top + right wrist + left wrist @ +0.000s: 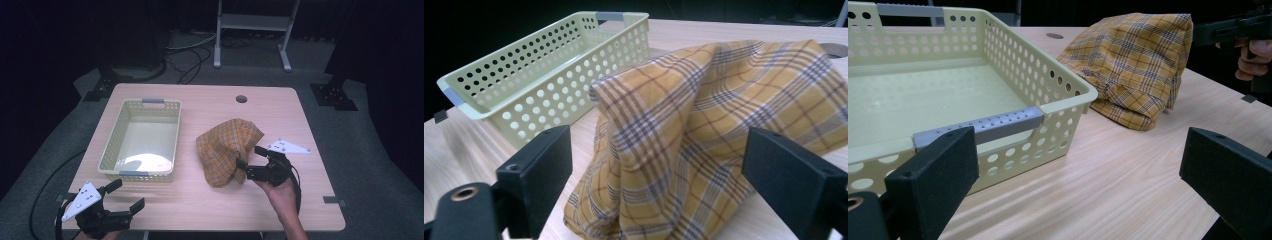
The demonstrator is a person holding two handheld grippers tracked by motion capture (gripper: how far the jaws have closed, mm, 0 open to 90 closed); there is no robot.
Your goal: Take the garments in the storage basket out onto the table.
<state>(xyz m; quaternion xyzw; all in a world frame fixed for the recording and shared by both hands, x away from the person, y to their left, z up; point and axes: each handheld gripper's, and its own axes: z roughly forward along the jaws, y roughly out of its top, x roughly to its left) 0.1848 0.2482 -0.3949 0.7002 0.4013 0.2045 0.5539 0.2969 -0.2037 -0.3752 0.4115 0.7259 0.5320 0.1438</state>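
- Cloth (pixel 227 150), yellow plaid and bunched into a heap, lies on the table (pixel 200 200) towards its right edge, outside the basket (pixel 142 137).
- Right gripper (pixel 251 161) sits at the cloth's near right side, jaws spread wide around a fold, not yet closed on it.
- Left gripper (pixel 125 195) hovers at the near left corner, jaws wide, holding nothing.
- Basket, pale yellow and perforated, stands empty on the left half; judged, putting the cloth in it remains undone.
- Table is light wood; dark room, grey floor, cables behind.
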